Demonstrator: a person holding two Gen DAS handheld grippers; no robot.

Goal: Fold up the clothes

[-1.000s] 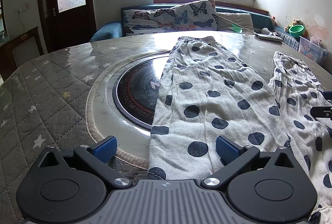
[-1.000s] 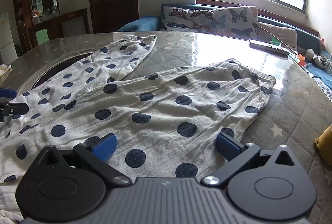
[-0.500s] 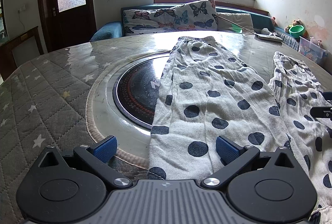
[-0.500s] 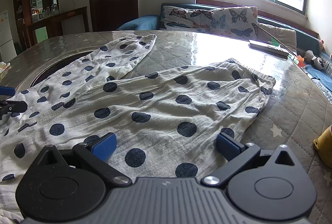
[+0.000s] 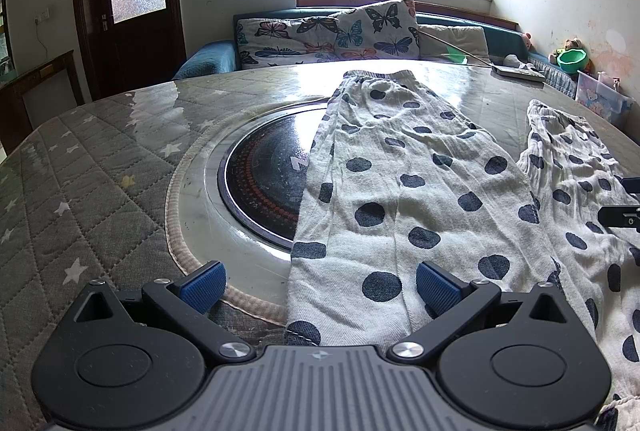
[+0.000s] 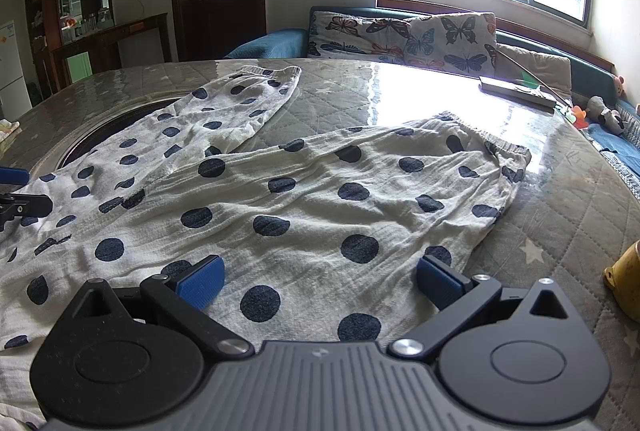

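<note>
Left gripper (image 5: 318, 285): jaws gaping wide, gripping nothing.
Right gripper (image 6: 320, 281): same.
Burner (image 5: 264, 187): showing clearly only leftward.
Pants (image 6: 304, 199): waistband lying out of frame.

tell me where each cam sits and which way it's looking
Left wrist: on the left gripper, low over the table's near edge, facing the polka-dot pants, dark round inset and sofa; its open jaws show.
Right wrist: on the right gripper, above the pants, facing the window; open jaws show.
Shared: the pants, sofa, and each other's gripper tip at frame edge.
</note>
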